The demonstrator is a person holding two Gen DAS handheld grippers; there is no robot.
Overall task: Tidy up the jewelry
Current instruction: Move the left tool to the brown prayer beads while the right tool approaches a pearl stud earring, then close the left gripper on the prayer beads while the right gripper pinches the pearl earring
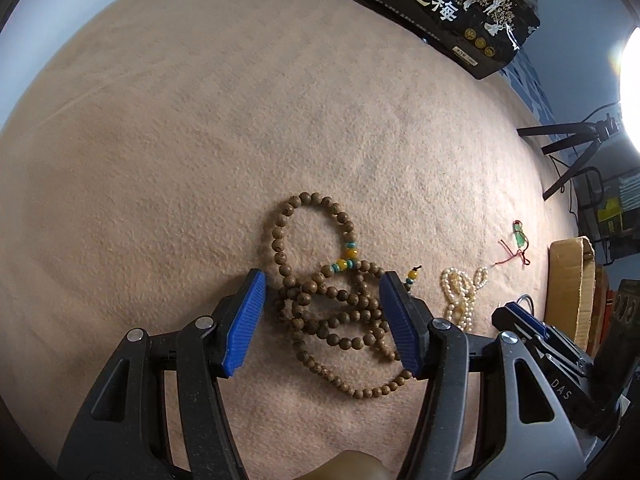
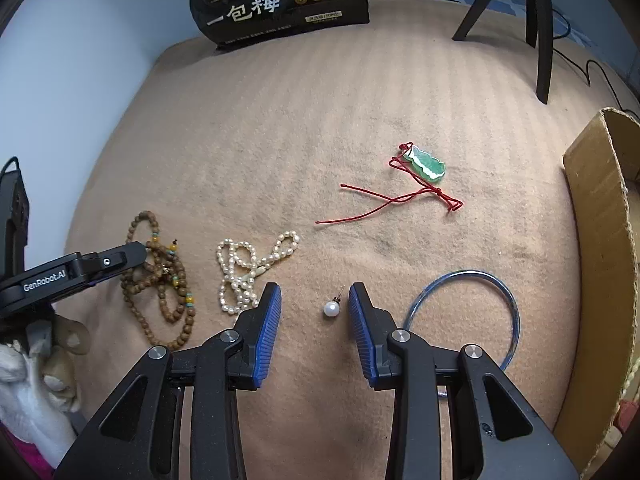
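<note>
Nearest, the right gripper (image 2: pixel 314 312) stands apart around one pearl earring (image 2: pixel 332 308) without touching, the left gripper (image 1: pixel 322 320) likewise straddles one wooden bead strand (image 1: pixel 328 300), one pearl strand (image 2: pixel 244 276) lies at ten o'clock of the earring, one blue bangle (image 2: pixel 508 300) at three, one jade pendant (image 2: pixel 428 165) at one, bare blanket (image 2: pixel 300 120) beyond reaching one black pouch (image 2: pixel 280 0) at twelve.

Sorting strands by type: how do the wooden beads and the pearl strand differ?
The wooden beads are brown with yellow and teal accents; the pearl strand is all cream. The wooden beads look larger than the pearls. The left gripper straddles the wooden beads; the pearl strand lies free. Both lie tangled in loops.
</note>
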